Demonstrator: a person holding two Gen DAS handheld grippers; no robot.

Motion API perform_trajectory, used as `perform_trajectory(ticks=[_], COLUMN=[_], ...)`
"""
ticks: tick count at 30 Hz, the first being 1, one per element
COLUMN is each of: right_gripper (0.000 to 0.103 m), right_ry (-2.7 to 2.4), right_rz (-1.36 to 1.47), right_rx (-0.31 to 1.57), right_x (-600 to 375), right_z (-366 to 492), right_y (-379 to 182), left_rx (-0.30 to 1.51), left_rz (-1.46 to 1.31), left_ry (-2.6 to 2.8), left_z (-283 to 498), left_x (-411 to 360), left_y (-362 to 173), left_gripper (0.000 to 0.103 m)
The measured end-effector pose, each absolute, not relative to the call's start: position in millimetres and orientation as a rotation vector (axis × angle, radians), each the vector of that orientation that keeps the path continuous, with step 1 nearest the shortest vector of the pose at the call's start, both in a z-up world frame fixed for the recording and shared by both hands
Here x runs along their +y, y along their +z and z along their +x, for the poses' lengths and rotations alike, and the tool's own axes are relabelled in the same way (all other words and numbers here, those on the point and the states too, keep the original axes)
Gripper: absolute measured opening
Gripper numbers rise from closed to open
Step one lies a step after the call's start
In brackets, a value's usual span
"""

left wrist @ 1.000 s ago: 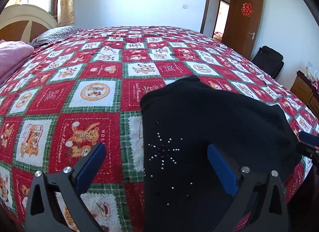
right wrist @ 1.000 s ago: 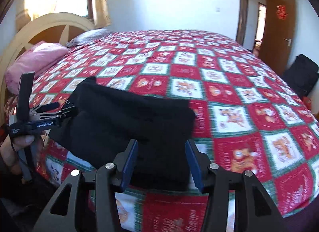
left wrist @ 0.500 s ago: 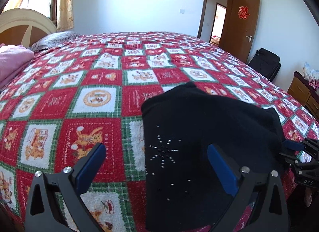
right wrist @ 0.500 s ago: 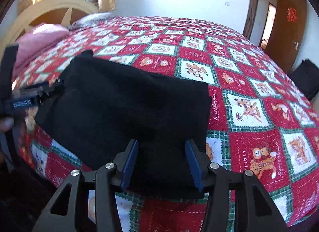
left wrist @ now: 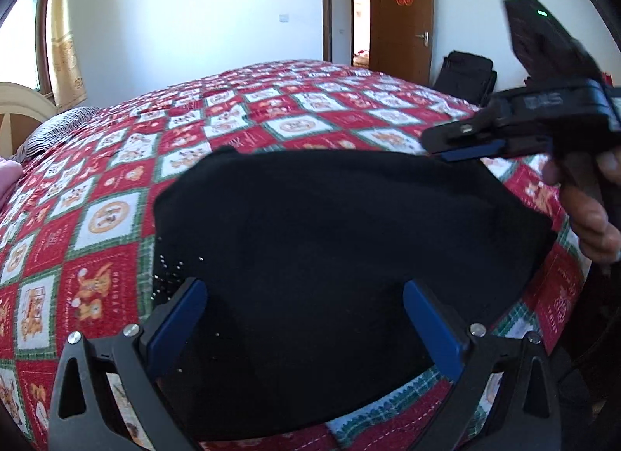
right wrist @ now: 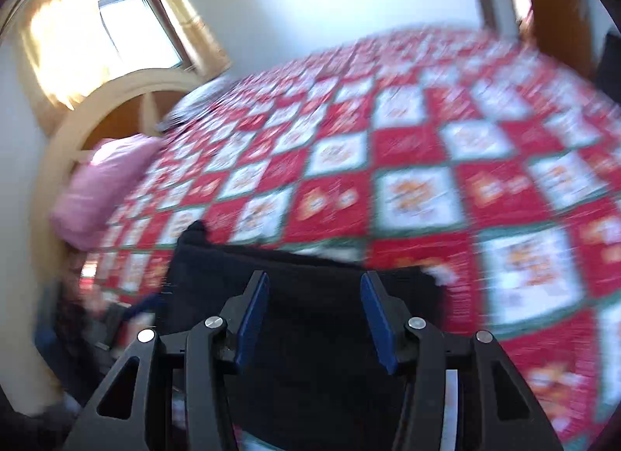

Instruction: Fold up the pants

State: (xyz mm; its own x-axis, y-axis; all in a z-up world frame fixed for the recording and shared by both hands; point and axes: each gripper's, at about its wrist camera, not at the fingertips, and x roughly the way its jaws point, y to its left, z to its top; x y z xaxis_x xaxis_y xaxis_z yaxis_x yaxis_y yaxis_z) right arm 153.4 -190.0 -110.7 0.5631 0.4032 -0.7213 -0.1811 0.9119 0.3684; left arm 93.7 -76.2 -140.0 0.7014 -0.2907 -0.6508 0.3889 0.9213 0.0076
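The black pants (left wrist: pixel 330 249) lie folded into a compact rectangle on the near edge of the bed; small shiny studs show on their left part. My left gripper (left wrist: pixel 304 295) is open, hovering just above the pants' near side. My right gripper (left wrist: pixel 446 148) enters the left wrist view from the right, over the pants' far right corner. In the blurred right wrist view the right gripper (right wrist: pixel 314 295) is open and empty above the pants (right wrist: pixel 310 334).
The red, white and green patchwork quilt (left wrist: pixel 116 210) covers the bed. A pink pillow (right wrist: pixel 104 187) and a cream headboard (right wrist: pixel 97 109) are at the left. A brown door (left wrist: pixel 403 16) and a black bag (left wrist: pixel 465 74) stand at the far right.
Both grippers have moved in over the pants. The right gripper swung up and left over the far right corner; its view is now motion-blurred. The pants lie as before.
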Motion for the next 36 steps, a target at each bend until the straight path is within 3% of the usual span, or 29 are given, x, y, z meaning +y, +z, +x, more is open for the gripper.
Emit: perform_trajectory(ticks=[5, 17, 36], right_gripper=[0.051, 0.052, 0.059], right_ry=[0.258, 0.220, 0.214], right_rz=[0.227, 0.280, 0.406], right_rx=[0.944, 0.848, 0.919], right_x=[-191.7, -228.5, -254.9], right_z=[176.1, 125.9, 111.8], right_y=[-136.0, -108.5, -155.4], left_rx=[0.703, 0.691, 0.756], left_rz=[0.138, -0.010, -0.086], left_ry=[-0.388, -0.217, -0.269], left_z=[91.9, 102.5, 130.3], left_x=[-70.5, -5.4, -7.0], left_y=[-140.4, -128.6, -150.2], left_gripper=[0.103, 0.103, 0.103])
